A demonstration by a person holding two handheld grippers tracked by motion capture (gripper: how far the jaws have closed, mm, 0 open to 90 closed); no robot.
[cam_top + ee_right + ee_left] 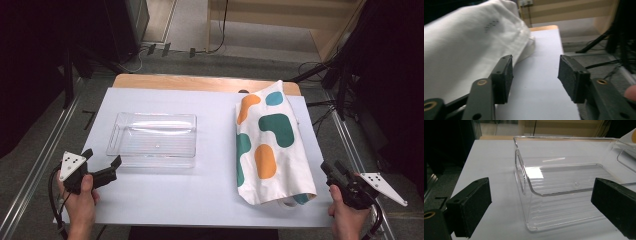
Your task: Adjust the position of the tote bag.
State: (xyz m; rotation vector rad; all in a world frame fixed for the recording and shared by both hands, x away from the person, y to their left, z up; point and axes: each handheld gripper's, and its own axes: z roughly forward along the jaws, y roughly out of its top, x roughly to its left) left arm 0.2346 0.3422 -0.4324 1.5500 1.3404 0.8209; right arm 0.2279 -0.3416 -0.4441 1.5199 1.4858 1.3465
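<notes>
A clear plastic tray sits empty on the left half of the white table. In the left gripper view the tray's near corner is just ahead of the jaws. A white cloth bag with orange and teal shapes lies on the right half. My left gripper is held open at the table's front left, just short of the tray, with nothing gripped. My right gripper stands open at the front right edge, close beside the bag, with bare table between its pads.
A wooden strip runs along the table's far edge. Metal rails flank both sides. Dark stands and cables are on the floor to the right, and more cables lie behind the table.
</notes>
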